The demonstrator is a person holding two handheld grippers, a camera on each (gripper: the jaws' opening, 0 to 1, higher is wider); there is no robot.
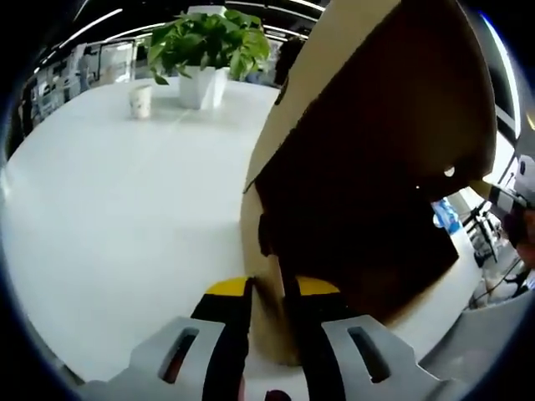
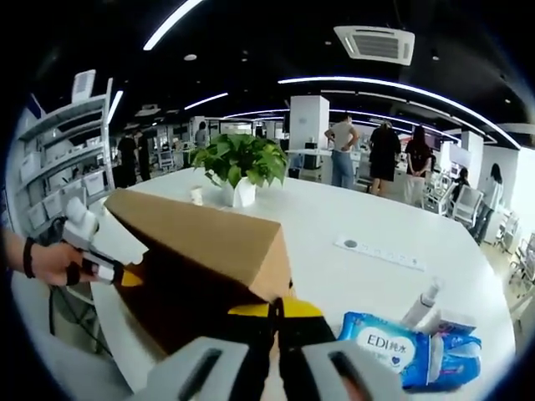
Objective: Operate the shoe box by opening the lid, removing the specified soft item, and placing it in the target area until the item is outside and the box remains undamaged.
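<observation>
In the left gripper view, the left tool (image 1: 269,288) has its two jaws drawn narrow, pinching the thin edge of the brown cardboard shoe box (image 1: 368,159), which rises tilted over the white desk (image 1: 109,242) with its dark inside facing the camera. Farther back on the desk stand a potted plant (image 1: 207,46) in a white pot and, just beside it, a small paper cup (image 1: 140,100). At the right edge of that view, past the box, part of the other tool and a hand show, blurred. In the right gripper view, the right tool (image 2: 276,313) is likewise closed narrow on the near corner of the shoe box (image 2: 196,242), its yellow-tipped jaws pressed against the cardboard on either side. The box is lifted at a slant, its tan outer face up and its shadowed face toward the camera. At its far corner, on the left of this view, a hand (image 2: 50,263) holds the left tool (image 2: 125,276) against the box edge. To the right of the box a blue and white pack of wet wipes (image 2: 410,347) lies on the desk (image 2: 368,217), with a small white bottle (image 2: 422,302) just behind it and a flat strip (image 2: 380,253) farther back. The plant (image 2: 241,163) stands beyond the box, the cup (image 2: 196,195) beside it. Several people (image 2: 384,159) stand in the background of the office. Whether any soft item is in the box cannot be told.
</observation>
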